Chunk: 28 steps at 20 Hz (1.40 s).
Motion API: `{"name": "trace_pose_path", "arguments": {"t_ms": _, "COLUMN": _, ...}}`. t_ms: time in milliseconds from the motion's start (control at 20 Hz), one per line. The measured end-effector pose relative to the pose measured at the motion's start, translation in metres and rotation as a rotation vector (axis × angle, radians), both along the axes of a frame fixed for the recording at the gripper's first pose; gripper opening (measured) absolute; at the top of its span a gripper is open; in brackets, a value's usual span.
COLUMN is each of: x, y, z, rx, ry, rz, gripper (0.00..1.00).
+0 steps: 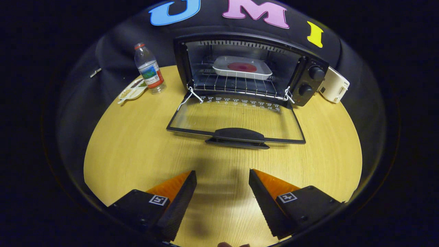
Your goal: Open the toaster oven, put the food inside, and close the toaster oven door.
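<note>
The gripper hangs over a round wooden table, its two fingers spread wide apart with only bare tabletop between them. Each finger body carries a small square printed marker, a coded pattern and not readable text.

Just ahead of the fingers, the oven door lies folded fully down toward the table, its dark handle nearest the gripper. A row of small white printing runs along the hinge edge of the glass; it is too fine to read.

Beyond the door stands the black toaster oven, its cavity open. A white tray sits on the wire rack inside, toward the back, holding the food, a flat reddish round. Two black knobs sit one above the other on the oven's right panel; their markings are illegible.

Left of the oven, a clear plastic bottle with a red cap stands upright, its label red, white and blue, the wording too small to make out. A small white dish with a spoon lies touching or just beside the bottle's base. Right of the oven, near the table's far edge, sits a cream-white appliance; any brand mark on it cannot be read.
</note>
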State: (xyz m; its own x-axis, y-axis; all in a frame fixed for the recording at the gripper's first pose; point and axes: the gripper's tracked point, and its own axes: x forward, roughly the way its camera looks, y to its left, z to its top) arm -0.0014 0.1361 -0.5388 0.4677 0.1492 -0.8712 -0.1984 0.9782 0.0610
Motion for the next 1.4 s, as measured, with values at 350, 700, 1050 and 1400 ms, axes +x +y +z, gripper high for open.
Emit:
{"name": "trace_pose_path", "arguments": {"t_ms": 350, "x": 0.037, "y": -0.008, "z": -0.026, "rx": -0.01, "ry": 0.025, "rz": -0.135, "gripper": 1.0}}
{"name": "trace_pose_path", "arguments": {"t_ms": 700, "x": 0.05, "y": -0.016, "z": -0.021, "rx": -0.017, "ry": 0.043, "rz": -0.159, "gripper": 1.0}}
{"name": "trace_pose_path", "arguments": {"t_ms": 1050, "x": 0.055, "y": -0.018, "z": 0.042, "rx": 0.04, "ry": -0.131, "rz": -0.168, "gripper": 1.0}}
{"name": "trace_pose_path", "arguments": {"t_ms": 1400, "x": 0.09, "y": -0.014, "z": 0.124, "rx": 0.101, "ry": -0.304, "rz": -0.154, "gripper": 1.0}}
